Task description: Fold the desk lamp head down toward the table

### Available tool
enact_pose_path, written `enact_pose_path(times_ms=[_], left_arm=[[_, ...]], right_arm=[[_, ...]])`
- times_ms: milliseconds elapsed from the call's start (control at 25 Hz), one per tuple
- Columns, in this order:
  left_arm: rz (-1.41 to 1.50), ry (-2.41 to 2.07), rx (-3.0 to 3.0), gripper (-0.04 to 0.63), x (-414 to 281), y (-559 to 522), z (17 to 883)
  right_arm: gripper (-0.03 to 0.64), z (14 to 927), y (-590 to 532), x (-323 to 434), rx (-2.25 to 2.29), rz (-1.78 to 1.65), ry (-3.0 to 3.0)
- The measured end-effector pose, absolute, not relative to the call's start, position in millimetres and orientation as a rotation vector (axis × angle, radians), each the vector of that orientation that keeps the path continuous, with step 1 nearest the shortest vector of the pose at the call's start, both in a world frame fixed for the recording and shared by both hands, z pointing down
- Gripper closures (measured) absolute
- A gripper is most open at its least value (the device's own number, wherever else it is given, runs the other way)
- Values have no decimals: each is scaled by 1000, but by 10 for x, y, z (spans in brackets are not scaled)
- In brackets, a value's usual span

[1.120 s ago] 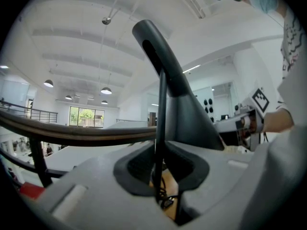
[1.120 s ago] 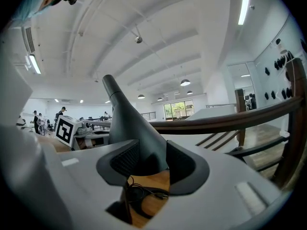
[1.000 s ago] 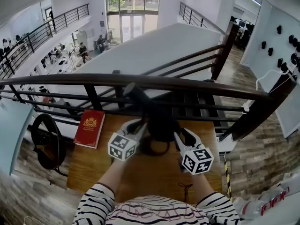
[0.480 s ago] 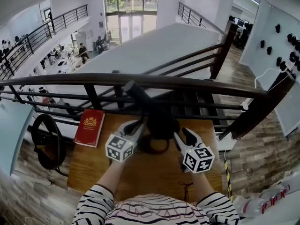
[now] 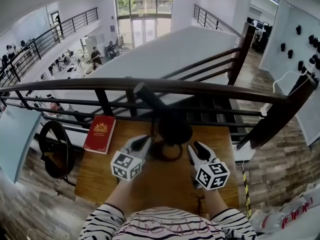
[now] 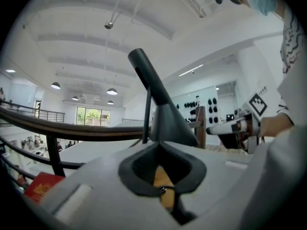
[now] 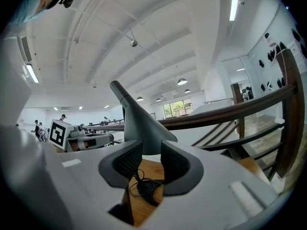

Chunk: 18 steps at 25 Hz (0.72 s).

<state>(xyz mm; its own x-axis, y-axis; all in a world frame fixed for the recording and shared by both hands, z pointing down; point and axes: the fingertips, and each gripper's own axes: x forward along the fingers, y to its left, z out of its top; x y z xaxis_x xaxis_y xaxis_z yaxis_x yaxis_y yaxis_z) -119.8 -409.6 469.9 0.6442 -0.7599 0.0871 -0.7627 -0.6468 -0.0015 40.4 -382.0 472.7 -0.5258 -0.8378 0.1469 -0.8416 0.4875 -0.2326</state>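
Note:
A black desk lamp (image 5: 173, 127) stands at the far side of the wooden table (image 5: 97, 176), its slim arm slanting up and to the left. Its cable (image 5: 165, 155) loops on the table in front of it. My left gripper (image 5: 142, 143) is just left of the lamp and apart from it; its jaws have just closed and hold nothing. In the left gripper view the lamp (image 6: 169, 121) rises beyond the shut left gripper (image 6: 160, 170). My right gripper (image 5: 195, 149) sits right of the lamp; its jaws have just been closing, still open, nothing between them. The right gripper view shows the lamp (image 7: 142, 128) ahead.
A red book (image 5: 100, 134) lies on the table's far left part. A dark wooden railing (image 5: 210, 91) runs right behind the table and the lamp. A black round object (image 5: 54, 149) stands on the floor to the left. A thin cord (image 5: 198, 200) lies near the table's front edge.
Both grippers have drawn back toward me from the lamp's sides, so a gap shows on each side now. The left jaws have shut. The lamp stands as before.

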Motion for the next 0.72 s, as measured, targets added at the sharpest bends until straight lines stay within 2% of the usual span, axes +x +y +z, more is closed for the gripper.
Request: enact_pose_path(times_ms=[320, 720], left_arm=[[25, -1304, 2745, 594, -1025, -3570, 4732], [19, -1412, 2628, 594, -884, -2941, 4966]], right_arm=[[601, 4874, -3419, 545, 1469, 476, -2691], [614, 5050, -2962, 710, 1336, 527, -2734]])
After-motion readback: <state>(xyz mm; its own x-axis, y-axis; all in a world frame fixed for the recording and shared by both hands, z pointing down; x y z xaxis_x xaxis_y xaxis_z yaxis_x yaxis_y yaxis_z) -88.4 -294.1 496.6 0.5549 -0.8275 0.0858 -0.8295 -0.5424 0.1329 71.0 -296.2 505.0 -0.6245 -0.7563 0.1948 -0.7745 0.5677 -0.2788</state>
